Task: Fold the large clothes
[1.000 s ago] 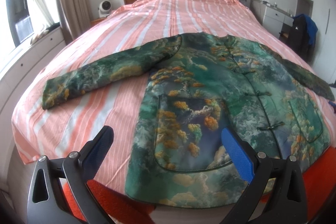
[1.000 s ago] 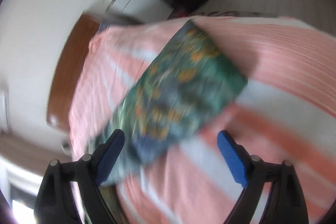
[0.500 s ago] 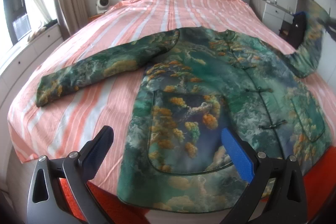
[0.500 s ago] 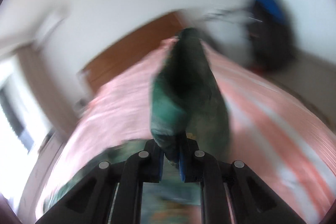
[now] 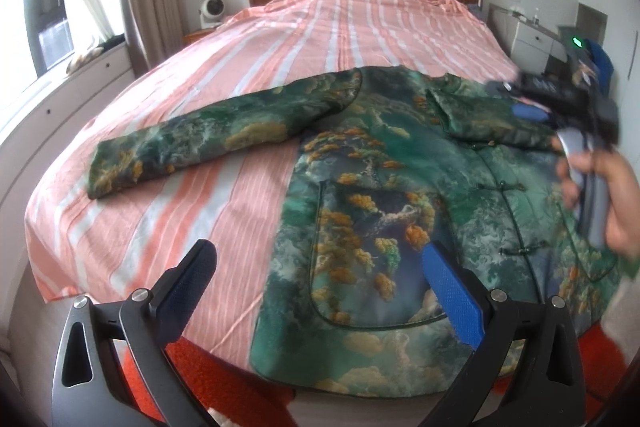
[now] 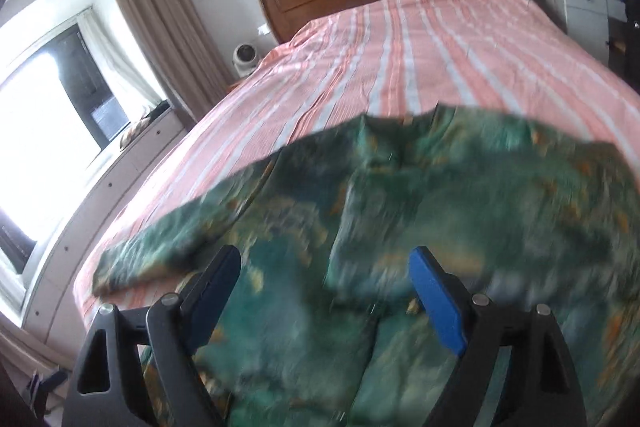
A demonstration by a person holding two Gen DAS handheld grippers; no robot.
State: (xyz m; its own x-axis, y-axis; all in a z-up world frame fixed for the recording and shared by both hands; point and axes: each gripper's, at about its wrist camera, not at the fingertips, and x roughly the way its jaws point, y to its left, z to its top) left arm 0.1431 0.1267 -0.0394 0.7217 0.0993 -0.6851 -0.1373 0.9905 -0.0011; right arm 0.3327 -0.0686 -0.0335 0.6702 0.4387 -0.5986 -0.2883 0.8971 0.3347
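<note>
Above the green patterned jacket (image 6: 400, 227), the right gripper (image 6: 324, 291) hangs with its jaws spread wide and nothing between them; they have just been opening, and the sleeve (image 5: 496, 125) on that side now lies folded in across the chest, below the collar. Seen from the left wrist view, this gripper (image 5: 532, 103) sits over the jacket's right shoulder, a person's hand (image 5: 608, 203) wrapped round its handle (motion blur softens the outline). Nearer the jacket's hem, the left gripper (image 5: 320, 291) hovers with its jaws likewise apart and empty, one pad over the lower pocket, the other over bare striped sheet (image 5: 340, 27). Out beyond the jacket's left shoulder, the other sleeve (image 5: 208, 139) stretches flat across the sheet, not yet folded. The jacket itself lies face up, buttoned, hem at the foot edge of the bed. By the look of it the first sleeve fold is done, so the next move probably calls for the left gripper to travel out to the far cuff, pinch it, and carry it back across the jacket's front.
</note>
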